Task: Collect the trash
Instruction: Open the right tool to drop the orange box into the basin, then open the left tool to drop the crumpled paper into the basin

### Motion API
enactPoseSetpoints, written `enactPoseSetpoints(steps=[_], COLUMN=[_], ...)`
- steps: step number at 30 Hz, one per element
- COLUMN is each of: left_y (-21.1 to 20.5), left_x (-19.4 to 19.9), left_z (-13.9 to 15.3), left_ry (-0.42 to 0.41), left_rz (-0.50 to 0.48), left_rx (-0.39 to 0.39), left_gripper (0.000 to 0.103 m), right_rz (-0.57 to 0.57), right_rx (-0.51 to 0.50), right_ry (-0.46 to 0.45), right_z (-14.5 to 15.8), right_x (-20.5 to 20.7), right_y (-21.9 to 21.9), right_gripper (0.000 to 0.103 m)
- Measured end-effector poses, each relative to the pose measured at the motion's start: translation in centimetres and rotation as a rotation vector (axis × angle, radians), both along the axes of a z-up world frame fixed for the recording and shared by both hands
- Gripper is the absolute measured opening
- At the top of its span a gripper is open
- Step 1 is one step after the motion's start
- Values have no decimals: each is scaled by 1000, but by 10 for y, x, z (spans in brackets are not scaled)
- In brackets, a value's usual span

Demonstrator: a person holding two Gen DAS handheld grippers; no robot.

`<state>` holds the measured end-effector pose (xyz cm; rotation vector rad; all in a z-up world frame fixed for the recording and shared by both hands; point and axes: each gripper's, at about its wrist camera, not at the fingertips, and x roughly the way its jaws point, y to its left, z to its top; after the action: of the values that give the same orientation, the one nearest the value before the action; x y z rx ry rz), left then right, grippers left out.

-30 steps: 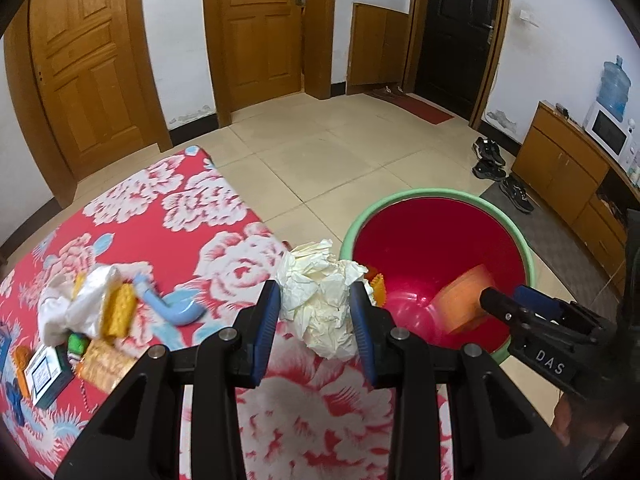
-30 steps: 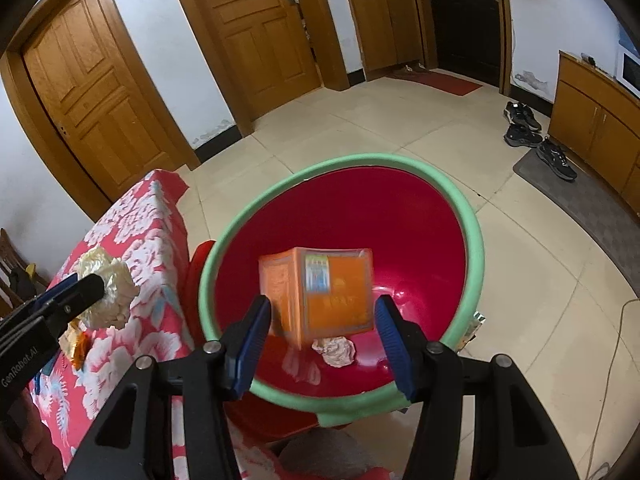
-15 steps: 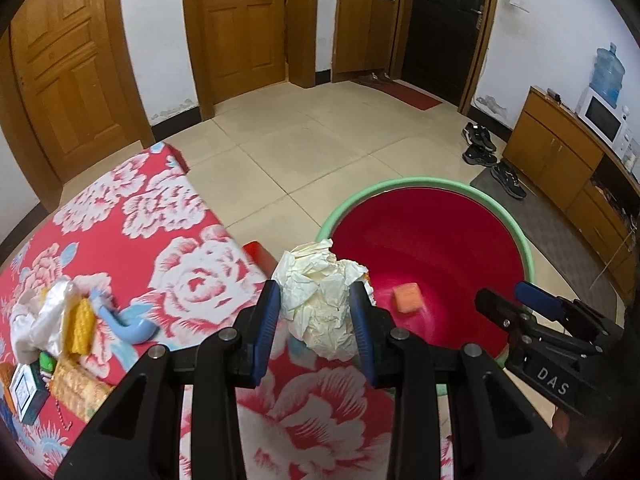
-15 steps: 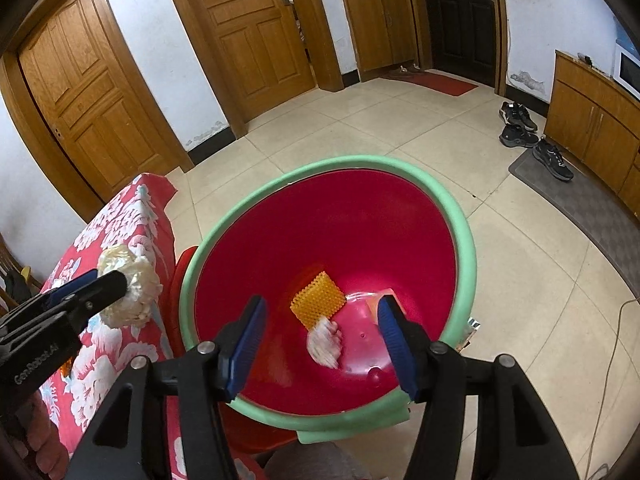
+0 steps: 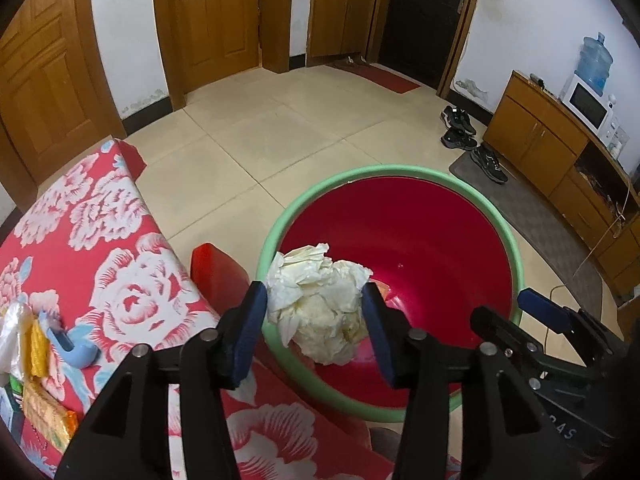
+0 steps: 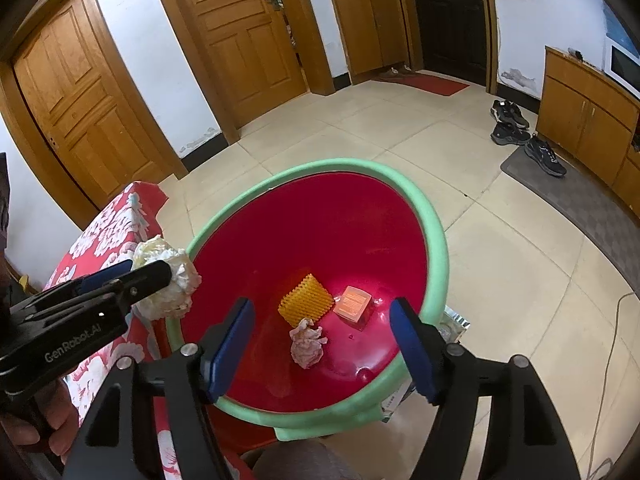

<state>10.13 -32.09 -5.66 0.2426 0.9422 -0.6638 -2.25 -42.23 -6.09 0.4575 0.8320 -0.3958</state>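
Observation:
A crumpled white paper wad [image 5: 320,312] sits between the blue pads of my left gripper [image 5: 314,296], just over the near rim of the red basin with a green rim [image 5: 400,170]. The left jaws are opening and a small gap shows at the left pad. My right gripper [image 6: 322,312] hangs over the basin [image 6: 436,240], its jaws opening with nothing between them. On the basin floor lie a yellow ridged piece [image 6: 306,300], an orange box [image 6: 354,306] and a crumpled tissue [image 6: 306,342]. In the right wrist view, the left gripper [image 6: 152,276] and the wad [image 6: 168,284] appear at left.
A table with a red floral cloth [image 5: 100,240] stands left of the basin. On it lie a blue plastic piece [image 5: 76,350], yellow wrappers [image 5: 38,344] and a clear bag [image 5: 12,332]. Something red [image 5: 216,272] stands between table and basin. Shoes [image 5: 460,128] and a wooden cabinet [image 5: 540,144] are at right.
The orange box left my right gripper and now lies in the basin. My left gripper carried the paper wad from above the table to over the basin rim. Both pairs of jaws widened.

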Motion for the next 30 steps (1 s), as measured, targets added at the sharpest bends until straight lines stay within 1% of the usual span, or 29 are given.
enactPoseSetpoints(steps=[2,3,4,6,12,26,30], left_y=[-1,-2,-2,-2,0,32,44], left_x=[0,0,0,0,-5,-20,-23], left_z=[-2,-2,-3,-3,1,23,30], left_ry=[7,11,13,12,4,-33,-34], left_rz=[-2,-1,-1,-4,-13,19,45], left_rx=[2,3,2,-3,-13,-21,-29], left_gripper=[51,55,55,55,55,55,55], right_rz=[-4,-6,-8,-12,-15,-6,9], right_rx=[3,6,9,12,20,24,18], right_ry=[-1,-2,-3,-6,-10,-45,-55], right_z=[-1,-1,-1,-1,1,16,23], right_x=[-1,-1,-2,-3,-4,-10,-10], right_y=[-2,-2,-3,-4,-3,9,16], right_gripper=[75,75,76,78,79,80,80])
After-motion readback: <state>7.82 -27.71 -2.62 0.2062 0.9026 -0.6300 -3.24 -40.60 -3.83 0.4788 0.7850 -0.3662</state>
